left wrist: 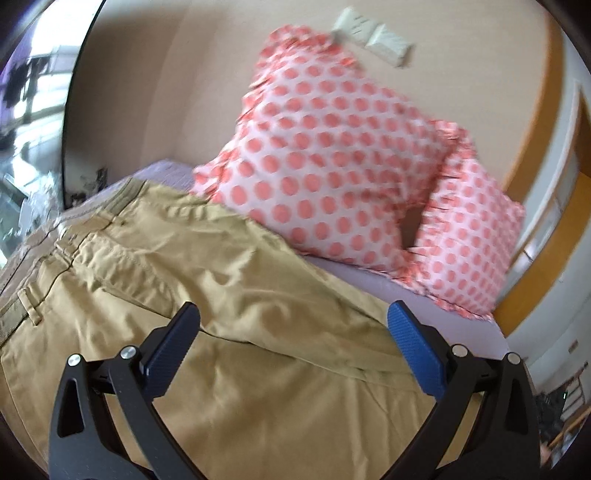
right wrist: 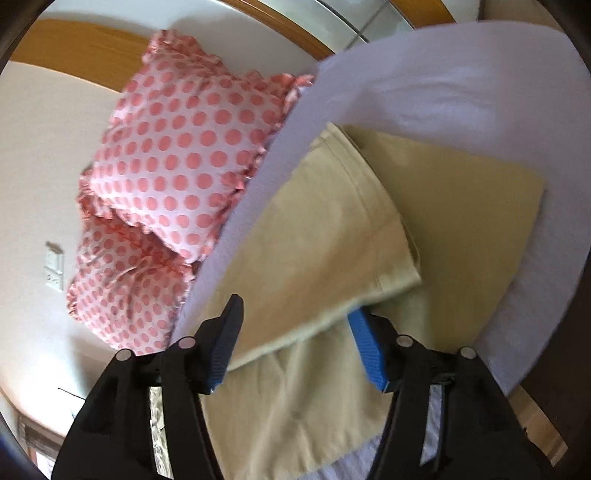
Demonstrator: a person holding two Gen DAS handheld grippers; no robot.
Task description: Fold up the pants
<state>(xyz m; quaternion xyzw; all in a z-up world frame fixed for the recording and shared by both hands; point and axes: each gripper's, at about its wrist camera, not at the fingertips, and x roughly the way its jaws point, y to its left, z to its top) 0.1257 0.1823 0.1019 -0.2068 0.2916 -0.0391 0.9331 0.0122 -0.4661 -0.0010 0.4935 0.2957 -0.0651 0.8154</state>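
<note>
Tan khaki pants [left wrist: 207, 280] lie spread on a bed with a pale lilac sheet [left wrist: 436, 314]. In the left wrist view I see the waistband with belt loops at the left and wrinkled seat fabric below. My left gripper [left wrist: 293, 325] is open and empty, just above the pants. In the right wrist view the pant legs [right wrist: 332, 229] lie with one leg crossing over the other. My right gripper [right wrist: 295, 325] is open and empty, its blue fingertips [right wrist: 364, 332] straddling the edge of the upper leg.
Two pink polka-dot pillows [left wrist: 332, 155] lean against the beige wall behind the pants, also in the right wrist view [right wrist: 177, 155]. Wall switches [left wrist: 373, 33] sit above them. The bed edge [right wrist: 524, 417] and a wooden frame are at the right.
</note>
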